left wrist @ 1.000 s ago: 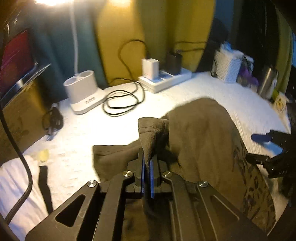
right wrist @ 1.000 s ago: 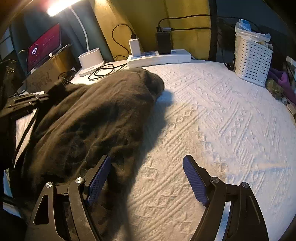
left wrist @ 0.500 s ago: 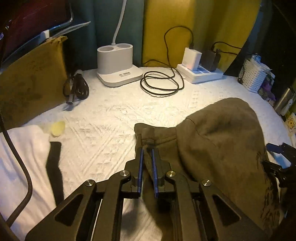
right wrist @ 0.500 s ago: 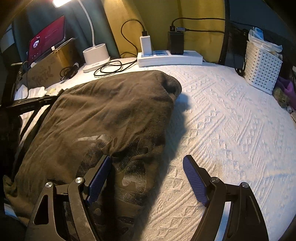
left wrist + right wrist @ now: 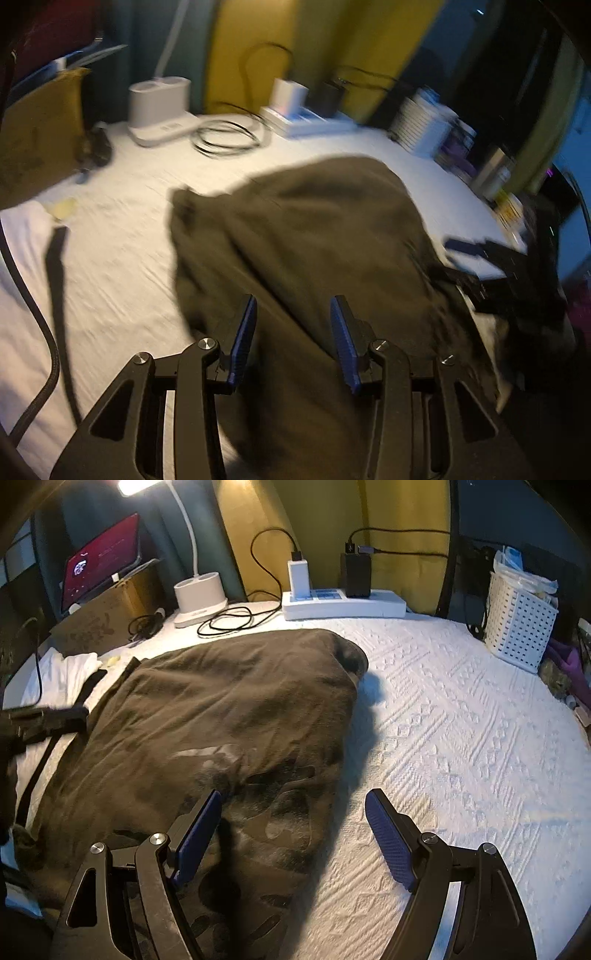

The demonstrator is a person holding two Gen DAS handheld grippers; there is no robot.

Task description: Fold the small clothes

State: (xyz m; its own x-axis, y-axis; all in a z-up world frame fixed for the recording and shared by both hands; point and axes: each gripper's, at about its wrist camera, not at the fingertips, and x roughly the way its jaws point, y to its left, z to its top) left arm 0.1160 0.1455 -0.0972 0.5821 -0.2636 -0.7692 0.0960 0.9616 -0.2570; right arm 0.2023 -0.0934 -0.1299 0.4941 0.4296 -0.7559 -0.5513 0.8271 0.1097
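Your left gripper (image 5: 291, 332), jaws opening and empty, hovers over the dark shirt (image 5: 221, 720) running lengthwise away from you on the white bedspread (image 5: 461, 738), while your right gripper (image 5: 291, 834) gapes wide, empty, astride its right edge

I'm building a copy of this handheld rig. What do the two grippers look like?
Both look alike. The left gripper and right gripper have matte black linkage arms with triangular cut-outs and round silver pivot screws. The jaws carry flat blue pads with a fine textured face. A black braided cable runs beside the left one.
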